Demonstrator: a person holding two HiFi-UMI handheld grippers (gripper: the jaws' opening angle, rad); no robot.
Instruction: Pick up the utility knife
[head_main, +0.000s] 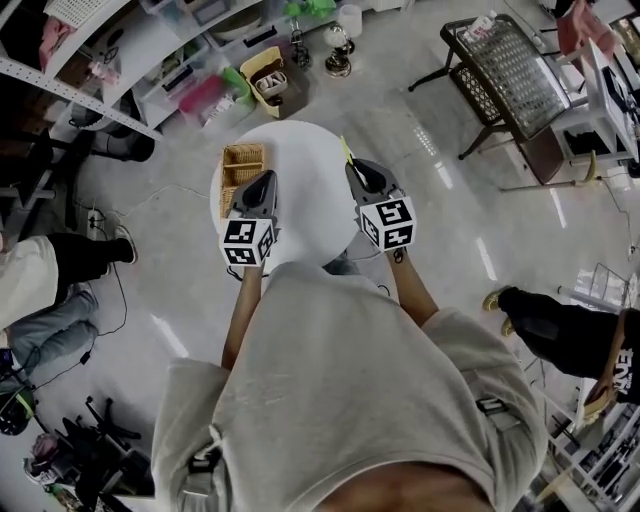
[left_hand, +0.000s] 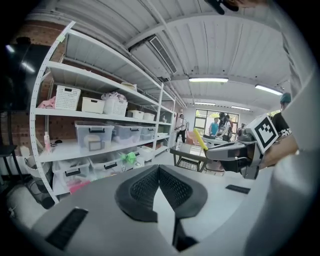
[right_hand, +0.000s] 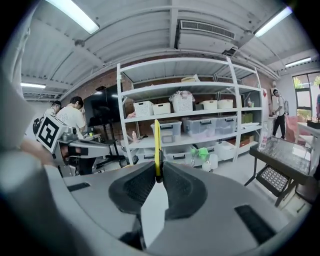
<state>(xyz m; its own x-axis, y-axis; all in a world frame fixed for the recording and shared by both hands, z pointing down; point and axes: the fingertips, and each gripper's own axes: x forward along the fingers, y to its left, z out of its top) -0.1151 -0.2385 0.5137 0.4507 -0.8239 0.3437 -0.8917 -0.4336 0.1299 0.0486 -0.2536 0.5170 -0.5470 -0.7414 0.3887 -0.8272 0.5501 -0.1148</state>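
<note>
Above the round white table (head_main: 305, 160), the right gripper (right_hand: 158, 176) pinches the slim yellow plastic utility knife (right_hand: 157, 142) near one end. The knife looks light, stiff and probably slick, so a mid-handle hold seems safest. The left gripper (left_hand: 159, 171) is pressed together, empty.

Light source: ceiling strip lights (right_hand: 75, 14), bright, even. Floor (head_main: 450, 220): streaked glare, soft shadows. Head view: dim, muted tones. Both gripper views: strong fisheye bending, black vignetted corners, near foreground soft. Windows (right_hand: 305, 82) overexposed.
</note>
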